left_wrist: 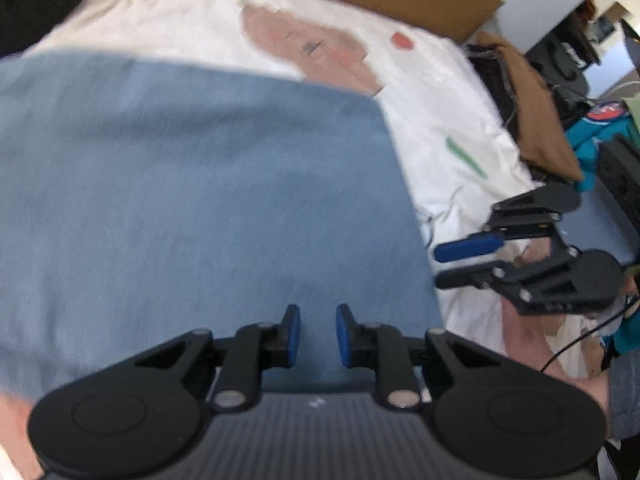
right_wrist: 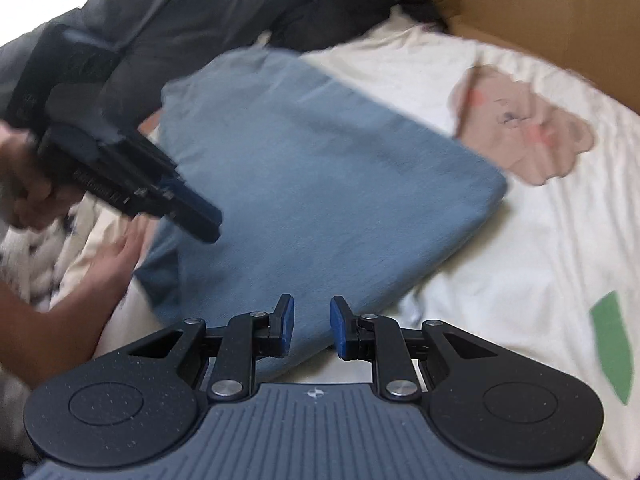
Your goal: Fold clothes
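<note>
- Blue garment (left_wrist: 192,184) lies flat on the white printed sheet (left_wrist: 436,92) of the bed, already folded to a compact rectangle.
- Left tongs (left_wrist: 318,336) and right tongs (right_wrist: 312,328): both parted, empty, hovering above the cloth.
- Judged nearly done; perhaps one more fold or putting away.

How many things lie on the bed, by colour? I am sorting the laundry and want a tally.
Blue: 1, the folded blue cloth
White: 1, the white sheet with a bear print, under the cloth
Dark grey: 1, the dark heap behind the cloth
Total: 3
Both tongs, left and right, stand open and hold nothing.
</note>
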